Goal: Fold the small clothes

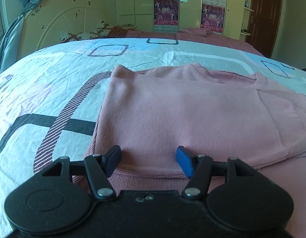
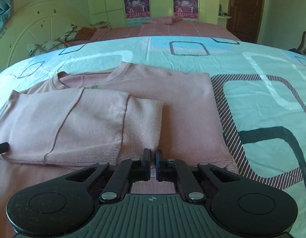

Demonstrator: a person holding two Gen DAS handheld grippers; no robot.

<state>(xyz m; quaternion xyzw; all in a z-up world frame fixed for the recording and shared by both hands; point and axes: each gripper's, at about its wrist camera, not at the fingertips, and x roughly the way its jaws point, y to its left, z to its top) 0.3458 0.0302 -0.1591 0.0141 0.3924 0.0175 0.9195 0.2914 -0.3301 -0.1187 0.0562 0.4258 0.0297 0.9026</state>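
A pink knit sweater [image 1: 182, 115] lies flat on the bed, its sides and a sleeve folded inward and its neckline toward the far side. My left gripper [image 1: 149, 154] stands open over the near left part of the sweater, just past the ribbed hem [image 1: 145, 180], with cloth below the pads and nothing pressed between them. In the right wrist view the sweater [image 2: 93, 119] fills the left half. My right gripper [image 2: 152, 154] is shut at the near corner of the folded sleeve's ribbed cuff [image 2: 143, 123], pinching the knit there. A fingertip of the left gripper [image 2: 2, 147] shows at the left edge.
The sweater rests on a pale blue bedsheet [image 1: 53, 91] printed with rounded squares. Beyond it lie a pink cover [image 2: 182, 27], pillows [image 1: 87, 34] by the white headboard [image 1: 59, 19], wardrobes with posters [image 1: 165, 10] and a brown door [image 2: 246, 10].
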